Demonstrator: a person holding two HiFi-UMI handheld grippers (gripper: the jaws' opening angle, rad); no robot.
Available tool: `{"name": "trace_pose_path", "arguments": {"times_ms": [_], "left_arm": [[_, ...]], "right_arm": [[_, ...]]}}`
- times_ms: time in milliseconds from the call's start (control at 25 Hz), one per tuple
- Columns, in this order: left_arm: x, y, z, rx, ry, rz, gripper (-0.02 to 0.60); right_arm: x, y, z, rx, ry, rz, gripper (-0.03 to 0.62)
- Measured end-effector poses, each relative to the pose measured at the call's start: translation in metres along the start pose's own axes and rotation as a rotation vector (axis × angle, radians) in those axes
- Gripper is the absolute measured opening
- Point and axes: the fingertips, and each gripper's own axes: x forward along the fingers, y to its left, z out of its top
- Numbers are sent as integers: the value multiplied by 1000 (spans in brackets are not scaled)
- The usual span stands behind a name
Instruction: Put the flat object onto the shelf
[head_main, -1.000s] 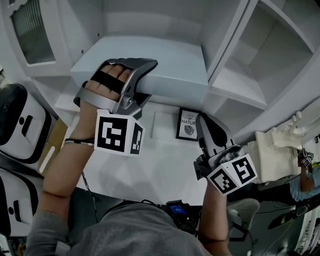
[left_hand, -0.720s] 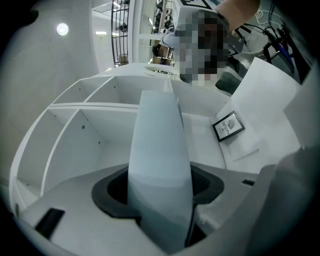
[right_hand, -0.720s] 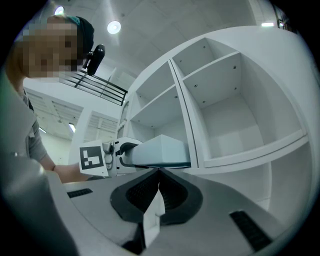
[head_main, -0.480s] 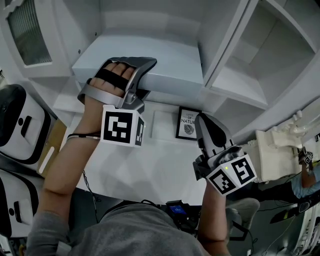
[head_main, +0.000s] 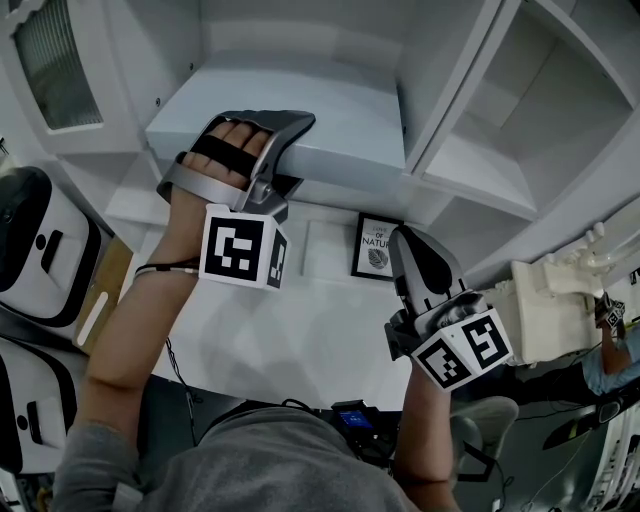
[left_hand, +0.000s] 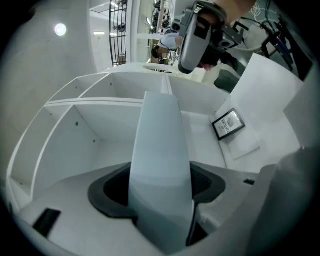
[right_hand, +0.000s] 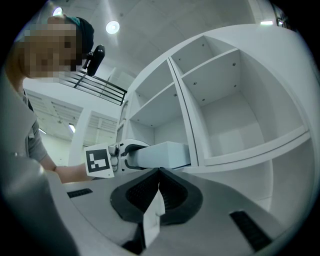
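The flat object is a pale slab-shaped box (head_main: 330, 120) (left_hand: 160, 130) (right_hand: 167, 154). It lies level inside the left compartment of the white shelf (head_main: 455, 150) (left_hand: 100, 102) (right_hand: 240, 150). My left gripper (head_main: 295, 155) (left_hand: 161, 170) has one jaw above and one below its near end. Its jaws have just been opening. The box is still between them, and a dark gap shows beside one jaw. My right gripper (head_main: 405, 240) (right_hand: 159, 171) hangs shut to the right, below the shelf board. A thin white sliver shows in its seam; I cannot tell what it is.
A small framed picture (head_main: 377, 248) (left_hand: 228, 123) leans on the lower board under the box. White machines (head_main: 40, 250) stand at the left. The white table (head_main: 300, 340) lies below both hands, with a black device (head_main: 350, 415) at its near edge. A vertical divider (head_main: 430, 90) bounds the compartment's right side.
My left hand and the box have slid a little deeper into the compartment and slightly down. The right gripper has stayed where it was.
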Motion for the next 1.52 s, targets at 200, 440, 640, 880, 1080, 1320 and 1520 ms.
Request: {"name": "trace_pose_path", "arguments": {"times_ms": [200, 440, 640, 880, 1080, 1320, 1520], "left_arm": [[-10, -1, 10, -46, -75, -13, 330], [-24, 1, 20, -79, -104, -22, 330], [-17, -2, 16, -51, -78, -60, 347], [-35, 5, 33, -73, -143, -35, 371], [-54, 17, 47, -150, -205, -6, 370], [-76, 39, 52, -259, -256, 71, 213], [-89, 52, 51, -304, -258, 124, 123]], "right_arm": [[-1, 1, 1, -2, 1, 2, 28], [-2, 3, 2, -6, 5, 3, 28], [-3, 5, 4, -8, 4, 8, 28], [-5, 5, 6, -13, 2, 9, 28], [-8, 5, 9, -14, -5, 8, 28], [-8, 7, 11, -11, -9, 17, 28], [-8, 11, 13, -11, -16, 27, 28]]}}
